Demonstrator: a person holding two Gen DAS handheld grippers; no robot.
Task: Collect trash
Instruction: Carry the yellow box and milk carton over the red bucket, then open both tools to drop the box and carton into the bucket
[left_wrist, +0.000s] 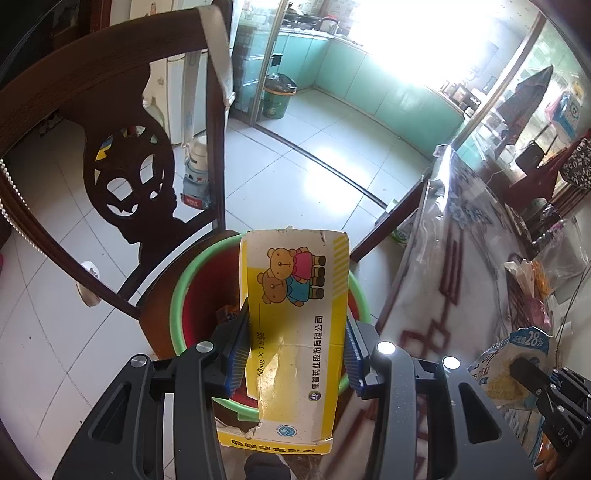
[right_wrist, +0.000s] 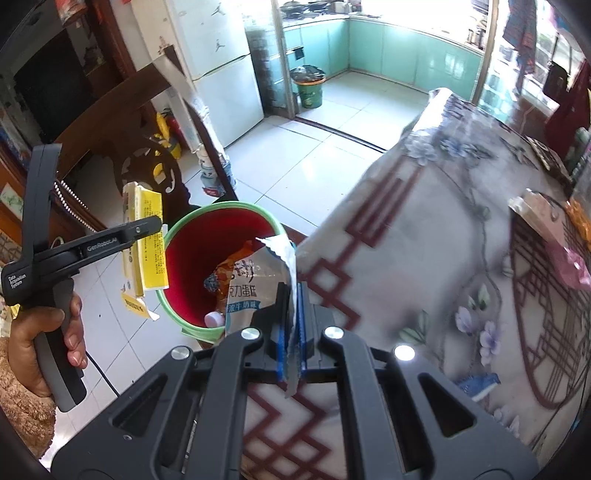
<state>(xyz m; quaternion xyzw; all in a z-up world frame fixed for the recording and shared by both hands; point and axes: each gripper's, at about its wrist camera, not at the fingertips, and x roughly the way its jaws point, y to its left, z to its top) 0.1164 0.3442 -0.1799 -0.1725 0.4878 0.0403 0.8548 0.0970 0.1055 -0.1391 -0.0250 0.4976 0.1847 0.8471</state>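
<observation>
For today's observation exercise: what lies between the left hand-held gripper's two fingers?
A torn yellow medicine box printed with two bears, clamped between the left hand-held gripper fingers above the red bin; the left wrist view shows it.

Both tongs angle downward: left tongs (left_wrist: 297, 350) clamped partway apart, right tongs (right_wrist: 291, 314) pinched nearly closed.

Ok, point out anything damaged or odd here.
The yellow box clamped in the left gripper is torn: a ragged rip runs up from its near end and a flap hangs loose. The snack wrapper in the right gripper is ripped open along its top. Both are held above the bin.
</observation>
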